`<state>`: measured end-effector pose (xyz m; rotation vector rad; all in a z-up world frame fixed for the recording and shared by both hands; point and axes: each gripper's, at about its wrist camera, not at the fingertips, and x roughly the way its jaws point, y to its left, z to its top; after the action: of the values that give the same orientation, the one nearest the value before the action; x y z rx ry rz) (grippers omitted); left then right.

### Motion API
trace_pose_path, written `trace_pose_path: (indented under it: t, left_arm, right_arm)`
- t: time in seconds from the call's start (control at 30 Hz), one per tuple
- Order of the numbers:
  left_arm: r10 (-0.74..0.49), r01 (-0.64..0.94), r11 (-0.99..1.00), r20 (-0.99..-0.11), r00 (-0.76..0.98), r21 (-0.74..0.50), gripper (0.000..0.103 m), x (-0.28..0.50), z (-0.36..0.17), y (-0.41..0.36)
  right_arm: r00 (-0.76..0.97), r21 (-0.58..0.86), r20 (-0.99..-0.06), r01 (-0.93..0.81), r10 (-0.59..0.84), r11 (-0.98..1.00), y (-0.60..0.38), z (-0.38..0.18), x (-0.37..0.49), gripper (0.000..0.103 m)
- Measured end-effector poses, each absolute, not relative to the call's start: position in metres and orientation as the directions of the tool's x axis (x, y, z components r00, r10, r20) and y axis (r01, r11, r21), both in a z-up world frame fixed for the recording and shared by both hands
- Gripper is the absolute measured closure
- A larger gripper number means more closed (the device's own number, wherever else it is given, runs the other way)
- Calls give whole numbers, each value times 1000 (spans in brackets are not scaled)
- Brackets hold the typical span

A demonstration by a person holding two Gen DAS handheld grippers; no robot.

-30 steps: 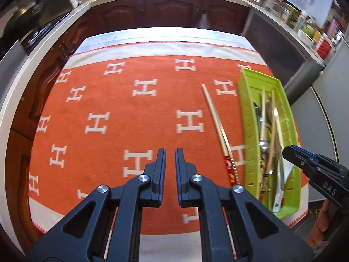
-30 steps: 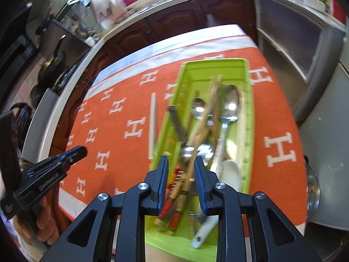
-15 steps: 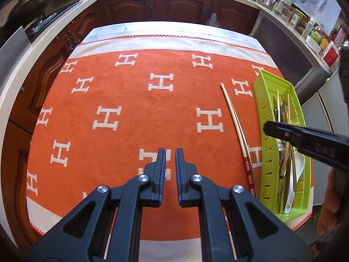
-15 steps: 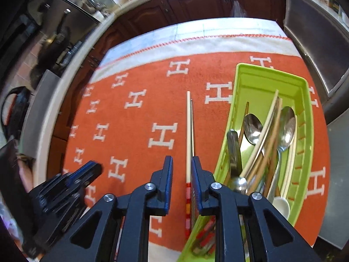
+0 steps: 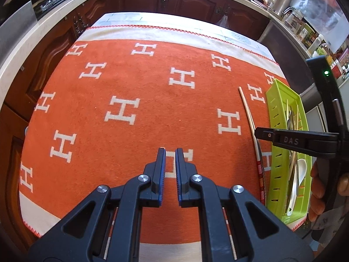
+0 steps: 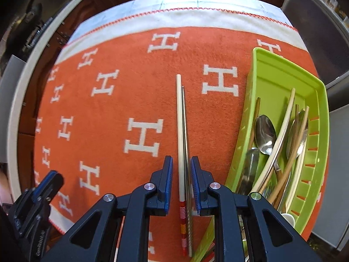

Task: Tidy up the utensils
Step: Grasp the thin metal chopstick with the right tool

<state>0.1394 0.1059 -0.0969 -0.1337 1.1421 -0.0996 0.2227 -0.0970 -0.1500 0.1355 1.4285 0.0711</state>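
Note:
A cream chopstick with a red-striped end (image 6: 179,120) and a thin metal chopstick (image 6: 185,131) lie side by side on the orange cloth. My right gripper (image 6: 181,160) hangs over them, pointing steeply down. Its jaws straddle the pair with a gap on each side, and the pads do not press on it. To the right stands a green tray (image 6: 281,74) holding spoons (image 6: 265,133) and more chopsticks. My left gripper (image 5: 170,152) hovers over bare cloth left of the chopsticks (image 5: 248,113), shut and holding nothing. It shows at the lower left (image 6: 52,179) of the right wrist view.
An orange cloth with white H marks (image 5: 122,113) covers the table. Dark wooden cabinets and a pale countertop (image 5: 13,50) ring it. The green tray (image 5: 273,113) sits at the table's right edge. A person's hand (image 5: 316,183) holds the right gripper (image 5: 261,134) above the tray.
My right gripper swung left from above the tray to above the two chopsticks, and its jaws narrowed a little. The left gripper drifted across the cloth, still shut.

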Motion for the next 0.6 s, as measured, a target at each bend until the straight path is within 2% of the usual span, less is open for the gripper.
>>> trace_pose_path:
  t: [0.27,0.37,0.6]
  left_arm:
    - [-161,-5,984,-897,412,-178,97,138,-100,118]
    - [-162,-2,984,-898,410,-179,97,138,-101,118]
    - [-165,3,984,-898,408,-180,97,136,-102,117]
  right_arm:
    - [84,130,-988,36,126,991,-84,-167,230,87]
    - [49,225,-974,61,222,972,-81,-170,226,87]
    - [27,312,-950,52,311,949,-67,-172,212,87]
